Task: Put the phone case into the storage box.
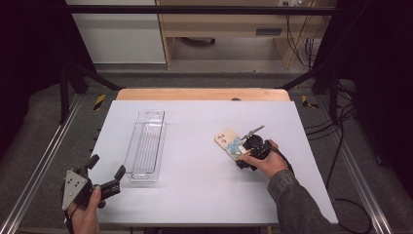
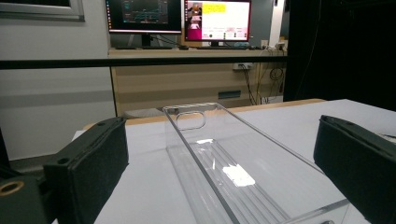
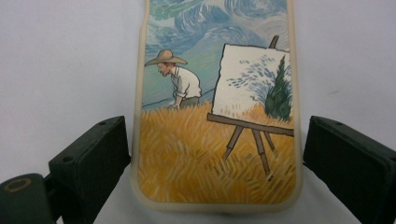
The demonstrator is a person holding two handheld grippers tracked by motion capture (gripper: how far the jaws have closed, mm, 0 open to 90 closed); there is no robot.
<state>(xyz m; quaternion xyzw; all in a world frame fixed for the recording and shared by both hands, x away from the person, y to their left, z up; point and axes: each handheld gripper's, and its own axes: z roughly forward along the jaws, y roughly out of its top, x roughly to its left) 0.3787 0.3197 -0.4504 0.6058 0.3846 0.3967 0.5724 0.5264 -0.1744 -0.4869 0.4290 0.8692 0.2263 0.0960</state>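
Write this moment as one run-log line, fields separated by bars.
right hand-held gripper: open around phone case | left hand-held gripper: open before clear tray | case on table

Even overhead light lit the white table (image 1: 204, 195) brightly, while the surroundings at nine and three o'clock fell into near black. Glare spotted the clear tray (image 2: 238, 175) floor. The jaws at six o'clock were soft-focused; distant monitors (image 2: 217, 21) glowed overexposed.

Clear plastic tray (image 1: 146, 146) on white table (image 1: 195, 195); monitors (image 2: 180, 18) behind
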